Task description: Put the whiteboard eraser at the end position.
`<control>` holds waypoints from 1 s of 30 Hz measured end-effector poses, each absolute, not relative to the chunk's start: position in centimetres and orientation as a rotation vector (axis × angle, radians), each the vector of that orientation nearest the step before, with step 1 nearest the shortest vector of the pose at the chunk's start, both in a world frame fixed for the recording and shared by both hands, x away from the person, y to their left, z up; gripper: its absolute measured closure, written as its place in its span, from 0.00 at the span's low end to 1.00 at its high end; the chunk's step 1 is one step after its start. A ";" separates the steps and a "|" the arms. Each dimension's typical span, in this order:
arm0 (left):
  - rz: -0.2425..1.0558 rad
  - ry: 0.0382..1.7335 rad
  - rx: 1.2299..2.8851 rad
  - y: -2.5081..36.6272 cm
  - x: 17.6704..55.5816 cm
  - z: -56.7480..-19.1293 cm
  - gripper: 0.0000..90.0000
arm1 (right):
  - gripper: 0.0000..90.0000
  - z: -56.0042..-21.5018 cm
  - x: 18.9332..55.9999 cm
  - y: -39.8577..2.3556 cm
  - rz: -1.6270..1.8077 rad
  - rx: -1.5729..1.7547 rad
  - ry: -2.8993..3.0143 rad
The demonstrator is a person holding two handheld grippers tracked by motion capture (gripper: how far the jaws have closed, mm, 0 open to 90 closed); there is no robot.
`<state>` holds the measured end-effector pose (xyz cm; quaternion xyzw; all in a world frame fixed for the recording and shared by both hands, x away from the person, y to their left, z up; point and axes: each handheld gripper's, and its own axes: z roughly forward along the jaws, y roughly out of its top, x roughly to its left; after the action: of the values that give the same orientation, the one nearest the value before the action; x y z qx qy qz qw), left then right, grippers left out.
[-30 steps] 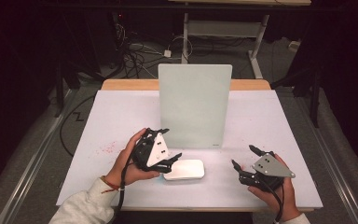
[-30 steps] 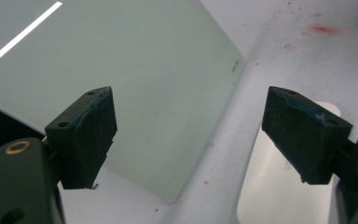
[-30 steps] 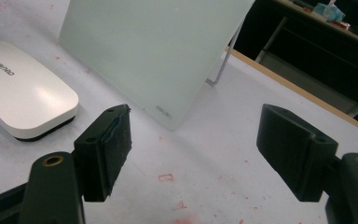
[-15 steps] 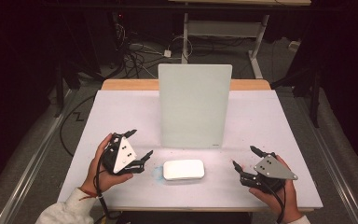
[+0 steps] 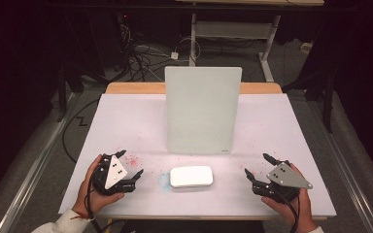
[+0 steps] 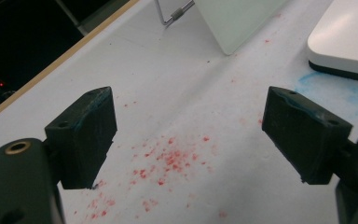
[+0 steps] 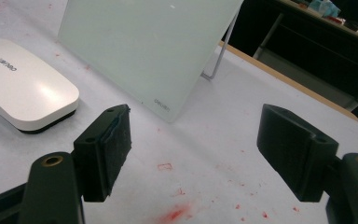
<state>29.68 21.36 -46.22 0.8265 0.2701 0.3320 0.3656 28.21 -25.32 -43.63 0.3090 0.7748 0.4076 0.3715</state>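
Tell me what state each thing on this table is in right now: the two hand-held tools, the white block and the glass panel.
Left gripper: jaws open, holding nothing, apart from the eraser.
Right gripper: jaws open, holding nothing.
White eraser: lying flat on the table, untouched, between the two grippers.
Glass board: propped upright on its wire stand, surface looks wiped clean.
Table: speckled with red marker stains, with a faint blue smudge beside the eraser.

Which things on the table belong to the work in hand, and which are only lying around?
Belong to the work:
- white eraser, lying flat between the grippers
- glass board, standing upright behind it
- left gripper and right gripper, both open and empty

Just lying about:
- red marker specks on the table
- cables on the floor
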 end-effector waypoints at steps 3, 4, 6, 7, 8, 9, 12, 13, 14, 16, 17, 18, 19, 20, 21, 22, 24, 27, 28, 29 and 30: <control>0.860 0.678 2.131 21.1 29.5 -46.2 0.20 | 0.29 -43.6 28.1 -25.2 1.045 0.796 1.988; 0.858 0.675 2.133 21.0 29.5 -46.3 0.20 | 0.30 -43.6 28.1 -25.2 1.045 0.791 1.987; 0.860 0.678 2.133 21.0 29.4 -46.3 0.20 | 0.29 -43.6 27.9 -25.2 1.038 0.787 1.989; 0.855 0.678 2.132 21.1 29.5 -46.3 0.20 | 0.29 -43.6 27.9 -25.2 1.038 0.790 1.987; 0.853 0.680 2.134 21.1 29.5 -46.3 0.20 | 0.29 -43.5 27.8 -25.2 1.041 0.791 1.986; 0.853 0.681 2.135 21.1 29.5 -46.3 0.20 | 0.30 -43.5 27.8 -25.2 1.042 0.794 1.983; 0.848 0.677 2.141 21.0 29.6 -46.4 0.20 | 0.29 -43.5 28.0 -25.2 1.043 0.790 1.983; 0.841 0.679 2.140 21.0 29.7 -46.4 0.20 | 0.30 -43.5 28.0 -25.2 1.042 0.793 1.982; 0.840 0.681 2.142 20.9 29.7 -46.4 0.20 | 0.29 -43.6 28.1 -25.2 1.042 0.795 1.985; 0.835 0.680 2.148 20.9 29.8 -46.5 0.20 | 0.29 -43.7 28.1 -25.3 1.037 0.796 1.990; 0.835 0.683 2.152 20.9 29.8 -46.5 0.20 | 0.29 -43.7 28.2 -25.3 1.039 0.789 1.991; 0.836 0.685 2.155 20.9 29.8 -46.5 0.20 | 0.29 -43.7 28.1 -25.3 1.037 0.796 1.990; 0.832 0.686 2.153 20.9 29.8 -46.4 0.20 | 0.29 -43.7 28.1 -25.3 1.035 0.792 1.990; 0.830 0.684 2.152 20.9 29.9 -46.4 0.20 | 0.29 -43.7 28.1 -25.3 1.033 0.786 1.990; 0.827 0.688 2.149 20.9 29.9 -46.4 0.20 | 0.29 -43.6 28.1 -25.3 1.033 0.790 1.986; 0.823 0.694 2.144 21.0 30.0 -46.5 0.20 | 0.29 -43.6 28.1 -25.4 1.034 0.800 1.984; 0.825 0.700 2.139 21.2 30.2 -46.4 0.20 | 0.29 -43.7 28.2 -25.4 1.033 0.810 1.982; 0.825 0.715 2.124 21.5 30.3 -46.3 0.20 | 0.29 -43.8 28.4 -25.5 1.030 0.819 1.984; 0.825 0.718 2.122 21.6 30.4 -46.2 0.20 | 0.29 -43.8 28.4 -25.5 1.027 0.819 1.985; 0.823 0.723 2.120 21.6 30.4 -46.2 0.20 | 0.30 -43.8 28.4 -25.5 1.026 0.819 1.986; 0.821 0.725 2.119 21.7 30.4 -46.2 0.20 | 0.29 -43.8 28.5 -25.6 1.025 0.809 1.987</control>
<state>30.43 21.66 -46.23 0.8256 0.2825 0.3200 0.3691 28.49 -25.59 -43.80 0.3157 0.7754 0.4002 0.3728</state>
